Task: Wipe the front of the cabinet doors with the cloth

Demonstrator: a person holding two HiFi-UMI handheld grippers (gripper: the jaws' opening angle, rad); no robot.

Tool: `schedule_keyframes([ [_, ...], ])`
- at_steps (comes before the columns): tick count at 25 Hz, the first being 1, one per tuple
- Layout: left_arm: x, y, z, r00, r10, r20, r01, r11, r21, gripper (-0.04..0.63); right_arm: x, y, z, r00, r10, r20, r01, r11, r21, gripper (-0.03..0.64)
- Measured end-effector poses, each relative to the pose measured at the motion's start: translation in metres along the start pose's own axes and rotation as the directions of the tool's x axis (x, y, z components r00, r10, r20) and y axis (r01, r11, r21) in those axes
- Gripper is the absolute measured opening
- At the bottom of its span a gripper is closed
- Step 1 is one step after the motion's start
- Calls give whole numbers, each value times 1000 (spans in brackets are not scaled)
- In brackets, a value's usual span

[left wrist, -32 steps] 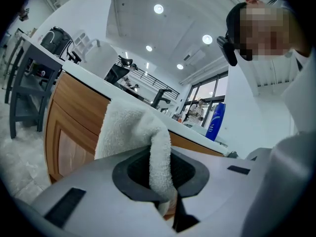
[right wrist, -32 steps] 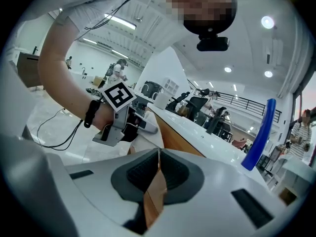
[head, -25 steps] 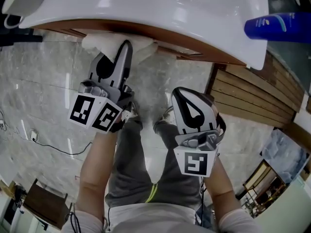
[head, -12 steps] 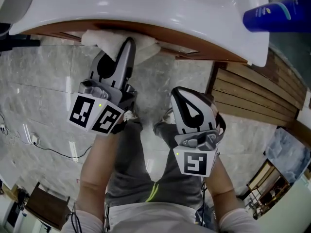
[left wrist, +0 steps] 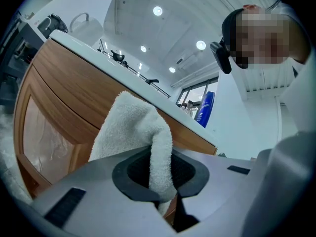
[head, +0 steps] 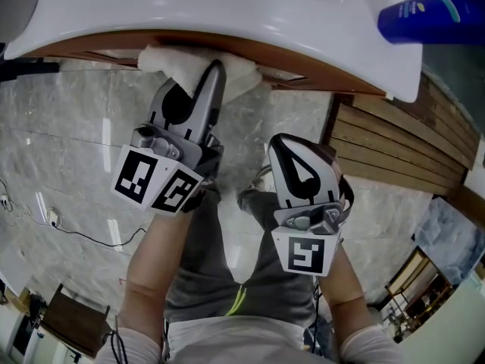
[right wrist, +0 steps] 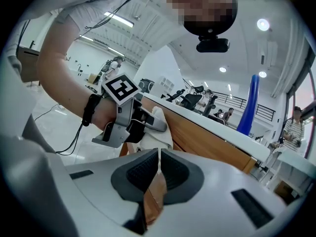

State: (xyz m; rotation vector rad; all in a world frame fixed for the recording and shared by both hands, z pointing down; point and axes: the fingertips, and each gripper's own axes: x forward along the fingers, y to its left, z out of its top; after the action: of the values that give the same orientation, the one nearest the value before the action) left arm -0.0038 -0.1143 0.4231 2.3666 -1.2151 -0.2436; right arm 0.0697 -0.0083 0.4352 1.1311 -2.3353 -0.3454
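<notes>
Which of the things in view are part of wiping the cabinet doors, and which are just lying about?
In the job:
cloth, shut in the left gripper
cabinet door

Not in use:
blue bottle on the counter
right gripper, shut and empty

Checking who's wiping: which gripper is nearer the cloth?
Left. The left gripper is clamped on the cloth; the right gripper, shut and empty, hangs apart from it, nearer the person.
</notes>
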Motion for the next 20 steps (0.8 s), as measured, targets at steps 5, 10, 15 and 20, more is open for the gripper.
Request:
schedule_keyframes([
  [5, 8, -14, -10, 1000, -11, -10, 11, 1000, -11, 58, -11, -8, -8, 1000, -16, -12, 16, 1000, 5, 44],
  [10, 22, -43, -23, 998, -53, -14, 53, 998, -34, 58, -24, -19, -14, 999, -43, -21, 43, 999, 5, 44],
  [15, 35, -70, -37, 994, -106, -21, 104, 993, -52, 58, -36, -28, -24, 997, -72, -36, 72, 997, -1, 44],
  [20, 47, -94, -51, 988, -149, -29, 147, 987, -71, 58, -47, -33, -33, 994, -92, -52, 92, 996, 0, 44],
])
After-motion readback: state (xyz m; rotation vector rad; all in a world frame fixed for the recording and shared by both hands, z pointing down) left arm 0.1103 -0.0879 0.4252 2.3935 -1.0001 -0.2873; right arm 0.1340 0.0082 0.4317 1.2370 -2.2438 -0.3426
